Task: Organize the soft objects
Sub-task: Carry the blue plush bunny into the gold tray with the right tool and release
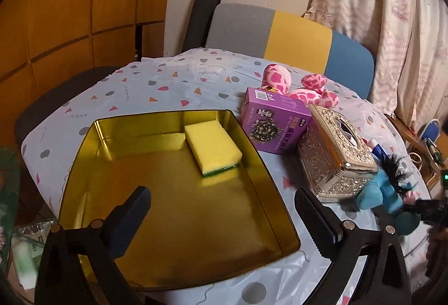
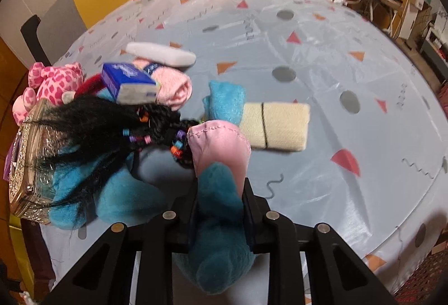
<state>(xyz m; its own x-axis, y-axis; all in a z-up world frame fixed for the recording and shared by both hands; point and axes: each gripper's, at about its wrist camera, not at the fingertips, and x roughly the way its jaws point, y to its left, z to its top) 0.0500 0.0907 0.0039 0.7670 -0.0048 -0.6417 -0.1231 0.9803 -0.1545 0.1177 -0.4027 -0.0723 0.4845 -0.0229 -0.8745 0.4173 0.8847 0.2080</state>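
Already the right gripper (image 2: 218, 201) pinches the blue plush (image 2: 123, 193) by a limb, beside the silver box (image 2: 25, 165). It looks light and squashy (hair may snag), so grip the thick body. The left gripper (image 1: 224, 218) hangs spread over the tin (image 1: 179, 221).

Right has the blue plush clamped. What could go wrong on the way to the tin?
1. The right gripper pinches only a narrow part of the blue plush toy; its bulk could sag or slip.
2. Its black hair drapes over the ornate tissue box and may drag it.
3. The tissue box stands between the toy and the gold tin, so a low path could hit it.
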